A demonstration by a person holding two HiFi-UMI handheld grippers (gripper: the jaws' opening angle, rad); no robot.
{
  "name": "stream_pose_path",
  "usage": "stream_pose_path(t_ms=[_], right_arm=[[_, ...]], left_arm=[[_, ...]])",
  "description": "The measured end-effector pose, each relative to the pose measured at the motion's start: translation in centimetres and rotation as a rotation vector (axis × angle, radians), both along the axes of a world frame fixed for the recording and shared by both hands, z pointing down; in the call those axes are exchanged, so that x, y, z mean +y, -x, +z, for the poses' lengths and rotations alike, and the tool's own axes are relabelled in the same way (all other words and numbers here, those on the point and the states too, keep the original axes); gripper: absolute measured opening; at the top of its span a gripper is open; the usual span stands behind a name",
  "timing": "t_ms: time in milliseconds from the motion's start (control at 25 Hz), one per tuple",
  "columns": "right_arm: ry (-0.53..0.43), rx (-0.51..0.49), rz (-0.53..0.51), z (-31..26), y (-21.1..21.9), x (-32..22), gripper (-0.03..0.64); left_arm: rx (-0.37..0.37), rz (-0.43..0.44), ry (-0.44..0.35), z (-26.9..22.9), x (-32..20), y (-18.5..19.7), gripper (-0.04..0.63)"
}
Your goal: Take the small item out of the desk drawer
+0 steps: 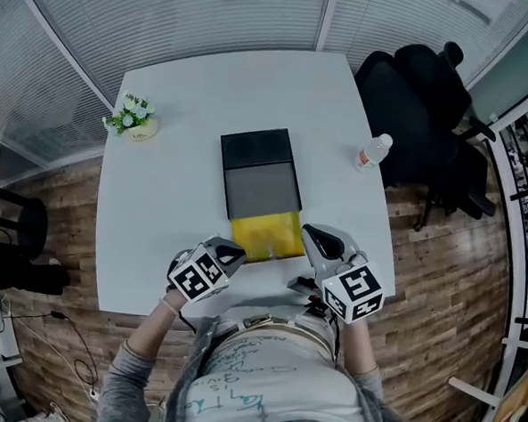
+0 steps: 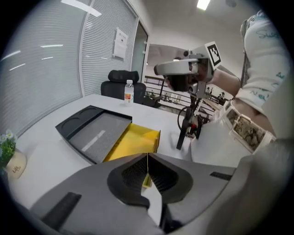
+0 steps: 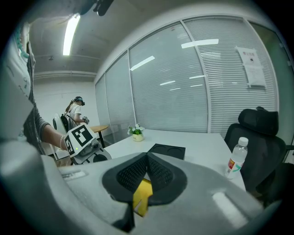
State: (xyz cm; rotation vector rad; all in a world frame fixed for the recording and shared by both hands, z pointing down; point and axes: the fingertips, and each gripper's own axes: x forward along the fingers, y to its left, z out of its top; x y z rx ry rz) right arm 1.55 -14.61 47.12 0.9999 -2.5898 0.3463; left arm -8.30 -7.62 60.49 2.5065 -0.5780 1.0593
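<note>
A black desk organiser [image 1: 259,170] lies mid-table with its yellow drawer [image 1: 265,235] pulled out toward me. No small item shows in the drawer from any view. My left gripper [image 1: 233,254] hovers at the drawer's front left corner; its pads meet with nothing between them [image 2: 147,158]. The right gripper [image 1: 316,238] hangs just off the drawer's right side, also shut and empty [image 3: 147,156]. In the left gripper view the yellow drawer [image 2: 133,140] lies just ahead, with the right gripper [image 2: 183,69] above it. A yellow patch of drawer [image 3: 142,195] shows beneath the right jaws.
A water bottle [image 1: 373,152] lies near the table's right edge, with a black office chair [image 1: 431,100] behind it. At the far left corner stands a small potted plant [image 1: 134,117]. The white table [image 1: 167,191] ends just in front of my body.
</note>
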Motion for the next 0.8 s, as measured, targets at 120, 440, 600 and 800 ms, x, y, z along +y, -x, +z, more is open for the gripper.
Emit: stream_pose_path(t_ms=[120, 440, 600, 800], right_arm=[[0.001, 0.007, -0.005, 0.2, 0.0, 0.2, 0.003], [0.004, 0.006, -0.011, 0.3, 0.0, 0.4, 0.003], [0.005, 0.004, -0.023, 0.4, 0.1, 0.5, 0.003], [-0.038, -0.006, -0.067, 0.2, 0.5, 1.0, 0.003]], left_arm=[[0.12, -0.069, -0.012, -2.3, -0.6, -2.5, -0.002], [0.297, -0.213, -0.023, -5.0, -1.8, -4.5, -0.002], [0.399, -0.292, -0.015, -6.3, -2.3, -4.7, -0.002], [0.506, -0.349, -0.072, -7.9, -2.3, -5.2, -0.002]])
